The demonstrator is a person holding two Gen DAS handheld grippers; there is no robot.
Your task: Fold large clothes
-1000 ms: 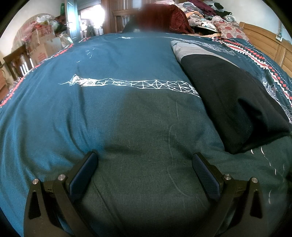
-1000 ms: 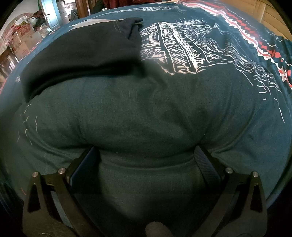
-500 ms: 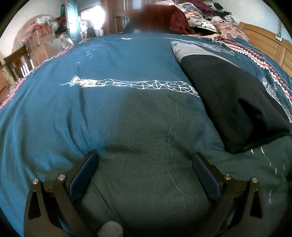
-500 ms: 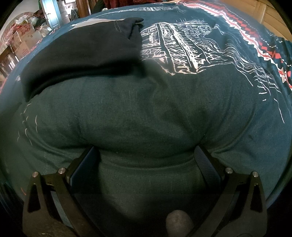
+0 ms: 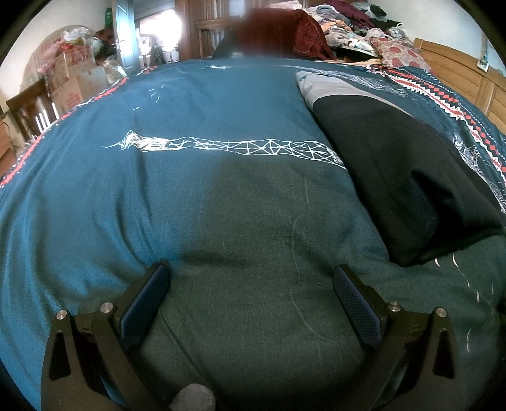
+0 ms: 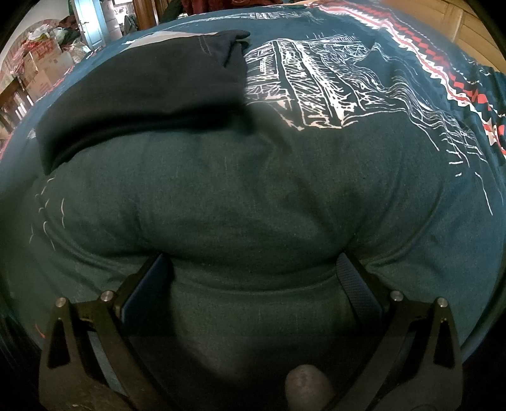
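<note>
My left wrist view takes in the room: a bed under a teal bedspread (image 5: 196, 196) printed with a white truss design, a wooden headboard (image 5: 458, 66) at far right, a heap of loose clothes (image 5: 354, 22) at the bed's far end, and cardboard boxes (image 5: 72, 82) with bags stacked on them at far left beside a wooden chair (image 5: 28, 107). My right wrist view sits lower and tighter; it shows a white building-like print on the spread and the red-and-white zigzag border (image 6: 442, 72), with only a corner of the boxes.

The folded black garment (image 5: 401, 177), grey at its far end, lies on the bedspread to the right in the left view and at upper left (image 6: 142, 98) in the right view.

My left tool (image 5: 251, 283) is spread wide, holding nothing, both pads pressed to the bedspread. My right tool (image 6: 254, 268) is equally wide apart and grips nothing; a puffy roll of spread bulges between its fingers. A rounded grey object, too blurred to identify, sits at each view's bottom edge.
</note>
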